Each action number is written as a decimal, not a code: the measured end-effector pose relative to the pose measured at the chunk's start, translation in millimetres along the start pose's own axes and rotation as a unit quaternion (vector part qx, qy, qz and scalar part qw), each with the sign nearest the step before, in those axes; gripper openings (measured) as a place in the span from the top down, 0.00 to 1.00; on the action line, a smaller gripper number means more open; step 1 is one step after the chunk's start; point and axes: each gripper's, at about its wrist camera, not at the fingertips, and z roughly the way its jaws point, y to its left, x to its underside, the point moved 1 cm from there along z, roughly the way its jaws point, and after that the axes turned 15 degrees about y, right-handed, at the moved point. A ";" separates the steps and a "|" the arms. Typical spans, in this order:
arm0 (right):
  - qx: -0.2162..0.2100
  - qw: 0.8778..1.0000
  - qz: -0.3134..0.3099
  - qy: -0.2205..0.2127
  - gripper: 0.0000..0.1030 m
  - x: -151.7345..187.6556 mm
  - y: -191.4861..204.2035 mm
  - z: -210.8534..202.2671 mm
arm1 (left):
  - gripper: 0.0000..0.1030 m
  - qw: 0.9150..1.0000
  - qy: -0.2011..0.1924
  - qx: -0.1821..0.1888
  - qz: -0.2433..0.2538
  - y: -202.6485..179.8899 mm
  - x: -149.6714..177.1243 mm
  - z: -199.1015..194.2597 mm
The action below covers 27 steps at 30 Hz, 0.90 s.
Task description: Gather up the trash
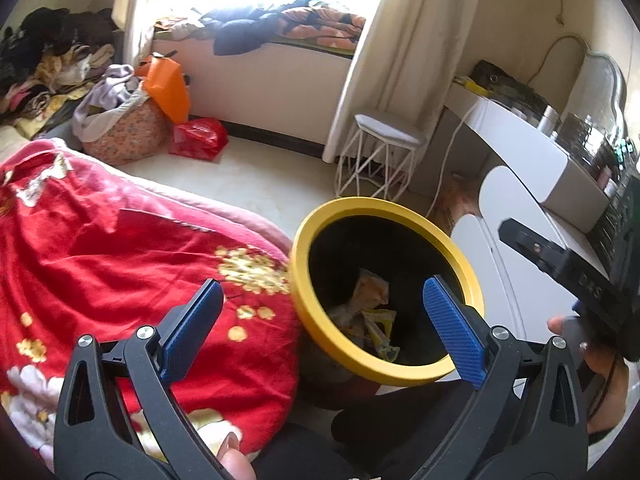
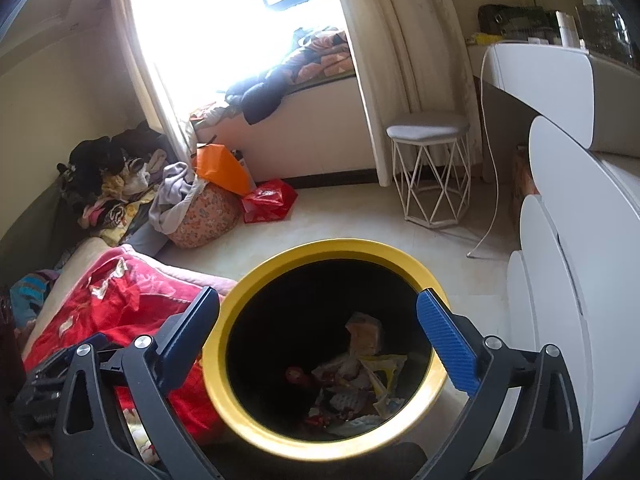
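Observation:
A round bin with a yellow rim point(image 1: 362, 206) point(image 2: 336, 248) and a black inside stands on the floor beside the bed. Crumpled wrappers point(image 1: 370, 314) point(image 2: 356, 376) lie at its bottom. My left gripper point(image 1: 326, 312) hangs above the bin's near left side, open wide, nothing between its blue pads. My right gripper point(image 2: 316, 320) is over the bin's mouth, also open and empty. In the left wrist view the right gripper's black body point(image 1: 568, 264) shows at the right edge, with a hand on it.
A red flowered blanket point(image 1: 120, 260) point(image 2: 120, 308) covers the bed left of the bin. White drawers point(image 1: 520, 208) point(image 2: 580, 280) stand to the right. A white wire stool point(image 1: 384, 160) point(image 2: 430, 172), a red bag point(image 1: 198, 138) point(image 2: 268, 200) and a cloth basket point(image 1: 124, 132) point(image 2: 200, 218) sit farther back.

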 end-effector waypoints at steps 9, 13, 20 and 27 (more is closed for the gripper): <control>-0.003 0.999 -0.036 -0.017 0.06 22.6 31.1 -21.4 | 0.10 0.999 -0.020 -0.026 -0.021 21.6 17.4 -27.1; -0.006 0.998 -0.051 -0.028 0.06 32.1 42.0 -30.7 | 0.10 0.998 -0.030 -0.043 -0.022 29.2 30.4 -40.5; -0.019 0.995 -0.083 -0.059 0.06 49.5 69.6 -46.5 | 0.10 0.996 -0.047 -0.067 -0.035 45.6 51.8 -61.7; -0.014 0.989 -0.100 -0.110 0.06 74.1 90.3 -59.3 | 0.10 0.990 -0.079 -0.098 -0.057 58.7 68.6 -85.5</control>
